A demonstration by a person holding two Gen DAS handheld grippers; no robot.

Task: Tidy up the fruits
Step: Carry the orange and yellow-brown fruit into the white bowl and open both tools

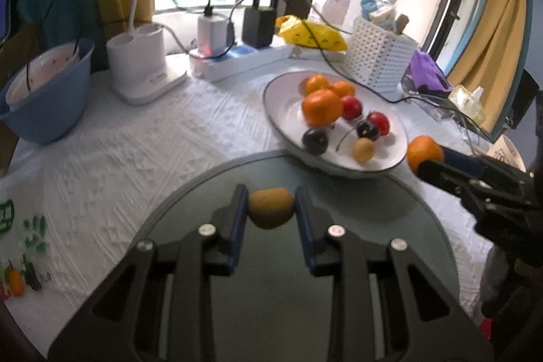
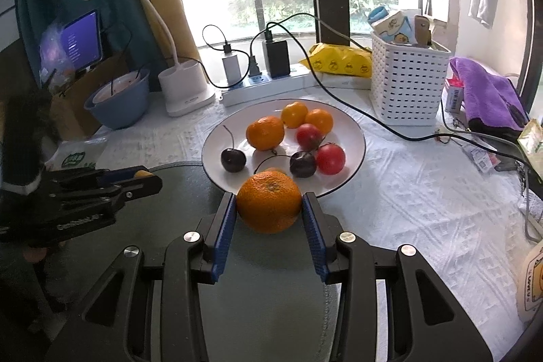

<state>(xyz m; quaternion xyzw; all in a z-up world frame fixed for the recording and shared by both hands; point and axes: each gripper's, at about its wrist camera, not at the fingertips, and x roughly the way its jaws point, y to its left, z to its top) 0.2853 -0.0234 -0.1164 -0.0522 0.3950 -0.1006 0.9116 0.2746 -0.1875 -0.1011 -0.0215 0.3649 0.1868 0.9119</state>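
The left tool (image 1: 270,209) pinches a small brownish-yellow fruit (image 1: 270,208) between its blue pads, above a dark round tray (image 1: 190,192). In the right wrist view this fruit is almost hidden, only a yellow tip showing between the left tool's fingers. The right tool (image 2: 268,207) pinches a large orange (image 2: 268,202) between its ribbed pads, over the near rim of the white plate (image 2: 353,131). The orange covers most of a small yellowish fruit on the plate behind it; the left wrist view shows that fruit (image 1: 363,149) whole.

On the plate lie three oranges, one bigger (image 2: 265,132) than the other two, two red fruits (image 2: 330,159), two dark cherries (image 2: 233,159) with stems, and the one yellowish fruit. The plate rests on a white embossed cloth (image 2: 424,192) over the table, its near edge overlapping the tray.

Behind stand a white lamp base (image 2: 185,90), a power strip (image 2: 268,87) with three plugged adapters, a white perforated basket (image 2: 404,87), a yellow packet (image 2: 342,60) and a blue bowl (image 2: 118,104). Small grey lettering on the lamp base and on the left tool's side is too blurred to read. A purple cloth (image 2: 485,94) lies at the right edge.
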